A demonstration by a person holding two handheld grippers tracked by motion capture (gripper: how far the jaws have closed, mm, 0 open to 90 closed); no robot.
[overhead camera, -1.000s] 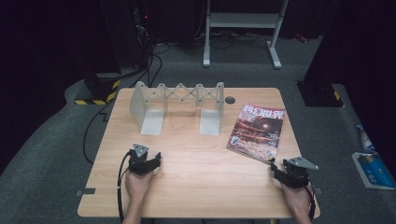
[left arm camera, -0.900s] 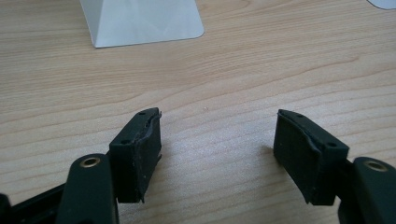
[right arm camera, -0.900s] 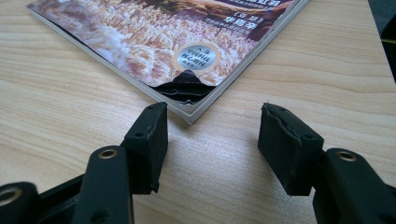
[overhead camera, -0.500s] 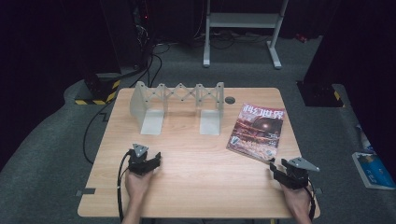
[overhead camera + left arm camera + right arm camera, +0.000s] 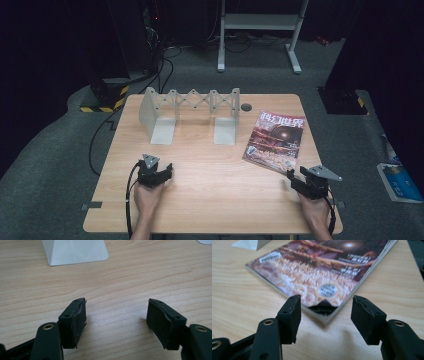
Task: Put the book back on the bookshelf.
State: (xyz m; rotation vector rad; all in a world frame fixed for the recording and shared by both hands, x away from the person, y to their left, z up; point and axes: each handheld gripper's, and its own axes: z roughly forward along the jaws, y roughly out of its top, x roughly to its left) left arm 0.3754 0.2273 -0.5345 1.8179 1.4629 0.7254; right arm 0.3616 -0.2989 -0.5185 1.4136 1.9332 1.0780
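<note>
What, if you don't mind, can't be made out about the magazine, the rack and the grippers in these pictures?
- Magazine: cover lettering too small in the high view; in the right gripper view it is blurred and the far end is cut off by the top edge.
- Rack: the left gripper view has one foot plate, cut off by the top edge.
- Right gripper and left gripper: jaw gaps too small to judge in the high view.

I see a wooden table (image 5: 210, 200): a magazine (image 5: 275, 140) near its right edge, a white rack (image 5: 192, 112) along its far edge.
</note>
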